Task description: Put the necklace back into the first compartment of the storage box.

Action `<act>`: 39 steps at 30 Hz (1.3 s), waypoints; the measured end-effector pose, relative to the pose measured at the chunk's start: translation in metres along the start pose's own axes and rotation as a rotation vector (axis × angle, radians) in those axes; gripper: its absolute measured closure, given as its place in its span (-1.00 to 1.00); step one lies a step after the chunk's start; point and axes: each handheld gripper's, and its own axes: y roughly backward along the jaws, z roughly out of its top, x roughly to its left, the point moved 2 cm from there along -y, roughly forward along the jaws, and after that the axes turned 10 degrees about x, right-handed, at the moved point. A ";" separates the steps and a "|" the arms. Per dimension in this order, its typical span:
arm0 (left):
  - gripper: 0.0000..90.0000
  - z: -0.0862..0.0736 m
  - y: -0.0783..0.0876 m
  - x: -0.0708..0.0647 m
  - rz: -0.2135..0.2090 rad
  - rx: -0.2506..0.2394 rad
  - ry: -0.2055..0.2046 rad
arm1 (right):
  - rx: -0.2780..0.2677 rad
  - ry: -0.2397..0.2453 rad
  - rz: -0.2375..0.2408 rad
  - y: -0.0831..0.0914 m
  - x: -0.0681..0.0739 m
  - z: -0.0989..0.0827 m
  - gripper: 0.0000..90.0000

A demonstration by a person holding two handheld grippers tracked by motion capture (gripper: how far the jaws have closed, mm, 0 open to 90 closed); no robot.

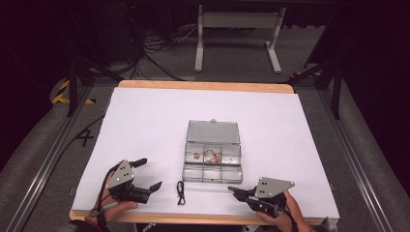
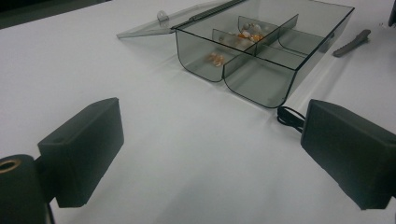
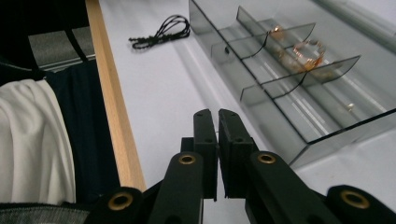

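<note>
A clear smoky plastic box (image 1: 212,164) with several compartments lies in the middle of the white table, its lid (image 1: 213,131) folded flat behind it. Small orange and gold pieces (image 1: 207,155) lie in its middle compartments. A thin black cord (image 1: 180,192) lies on the table just left of the box's near corner. My left gripper (image 1: 147,173) rests near the front left, open, with nothing between its jaws; in the left gripper view the box (image 2: 261,51) is ahead and the cord (image 2: 290,116) peeks out beside the right jaw. My right gripper (image 1: 232,189) sits at the front right, shut and empty, pointing left past the box (image 3: 299,88) toward the cord (image 3: 161,31).
The white sheet (image 1: 145,121) covers a wooden table whose front edge (image 3: 112,102) runs close beside my right gripper. A white table frame (image 1: 237,34) and cables stand on the floor beyond. Dark and white clothing (image 3: 37,140) shows past the table edge.
</note>
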 end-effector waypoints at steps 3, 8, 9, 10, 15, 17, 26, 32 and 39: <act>-0.85 0.000 0.000 0.000 0.000 -0.001 0.004 | -0.022 0.005 -0.024 0.005 -0.005 0.007 0.94; -0.84 0.000 0.000 0.001 0.002 -0.004 0.003 | -0.062 -0.002 -0.064 0.012 -0.022 0.021 0.94; -0.84 0.000 0.000 0.000 -0.002 -0.005 0.017 | -0.066 -0.003 -0.070 0.012 -0.024 0.022 0.94; -0.84 0.000 0.000 0.000 -0.002 -0.005 0.017 | -0.066 -0.003 -0.070 0.012 -0.024 0.022 0.94; -0.84 0.000 0.000 0.000 0.000 -0.006 0.021 | -0.073 -0.015 -0.103 0.008 -0.044 0.032 0.94; -0.84 0.000 0.000 0.000 0.000 -0.006 0.022 | -0.075 -0.025 -0.107 0.005 -0.051 0.035 0.94; -0.84 0.000 0.000 0.000 0.000 -0.007 0.022 | -0.047 -0.069 -0.128 -0.016 -0.081 0.039 0.94; -0.84 0.000 0.000 0.000 0.000 -0.010 0.023 | -0.015 -0.085 -0.139 -0.028 -0.092 0.040 0.94; -0.84 0.000 0.000 0.001 -0.001 -0.008 0.021 | 0.006 -0.104 -0.143 -0.038 -0.100 0.039 0.94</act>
